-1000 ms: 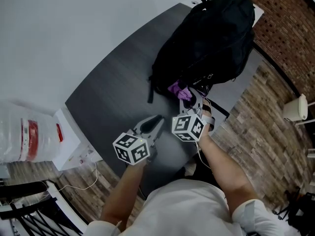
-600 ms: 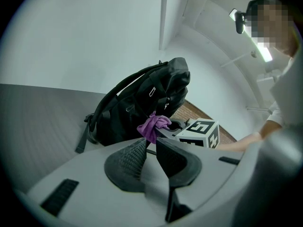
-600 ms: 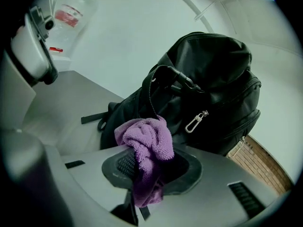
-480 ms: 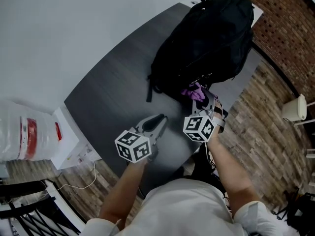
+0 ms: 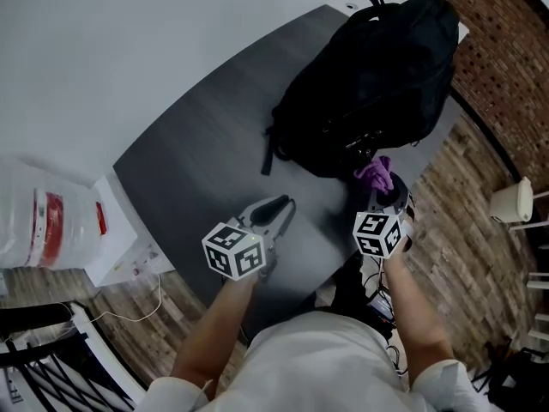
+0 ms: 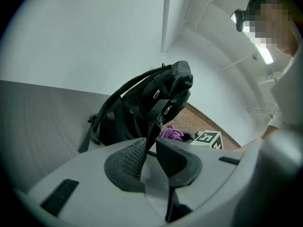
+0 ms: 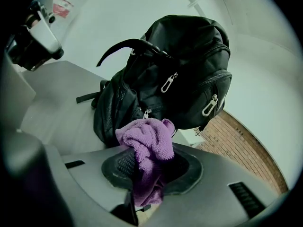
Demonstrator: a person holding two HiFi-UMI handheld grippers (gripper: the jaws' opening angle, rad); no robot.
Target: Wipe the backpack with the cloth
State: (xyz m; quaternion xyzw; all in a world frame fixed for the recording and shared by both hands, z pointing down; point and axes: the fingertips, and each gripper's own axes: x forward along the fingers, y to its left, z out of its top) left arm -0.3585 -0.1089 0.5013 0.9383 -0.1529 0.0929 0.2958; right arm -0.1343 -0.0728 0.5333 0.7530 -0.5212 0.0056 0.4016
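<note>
Right gripper [image 7: 151,161] clamped on purple cloth [image 7: 145,140], just beside backpack [image 5: 371,75] on table [image 5: 202,166]. I'd press the cloth flat, stroke evenly, dodge zipper pulls. Left gripper [image 6: 150,154] barely apart, empty.

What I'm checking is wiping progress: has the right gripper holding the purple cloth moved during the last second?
Yes. The right gripper with the purple terry cloth slid rightward along the lower edge of the black fabric backpack.

Our right gripper [image 7: 150,170] pinches the purple cloth [image 7: 144,141] before the black backpack [image 7: 180,65]; whether cloth meets fabric, we cannot quite tell.
</note>
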